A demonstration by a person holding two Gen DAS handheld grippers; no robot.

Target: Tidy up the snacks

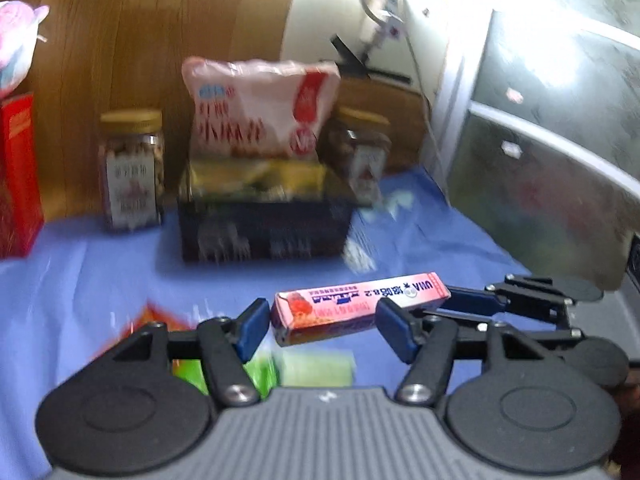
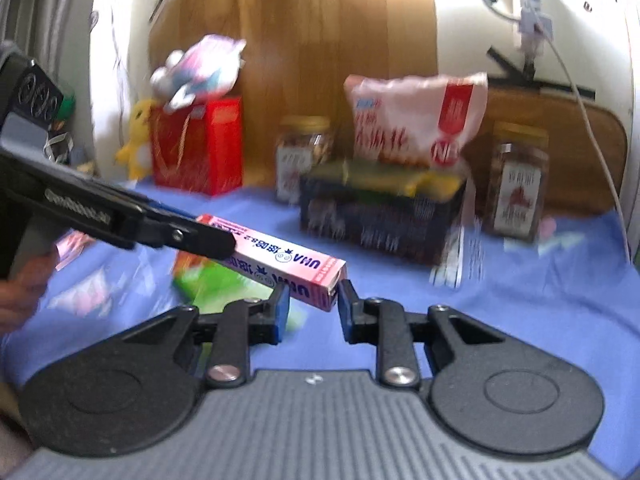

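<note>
A long pink candy box [image 1: 356, 306] is held in the air above the blue cloth. My right gripper [image 2: 312, 306] is shut on its near end [image 2: 320, 280]. My left gripper [image 1: 320, 326] has its blue pads on either side of the box's other half, with a small gap on the left side; in the right wrist view its fingers [image 2: 188, 236] cover the box's far end. A dark basket [image 1: 264, 224] with yellow packs and a pink-white snack bag [image 1: 260, 104] stands at the back.
Two jars with gold lids [image 1: 132, 168] [image 1: 360, 148] flank the basket. A red box [image 1: 16, 176] with a plush toy [image 1: 16, 40] on top is at the left. Green [image 1: 312, 368] and orange packets [image 1: 156, 320] lie on the cloth below the grippers.
</note>
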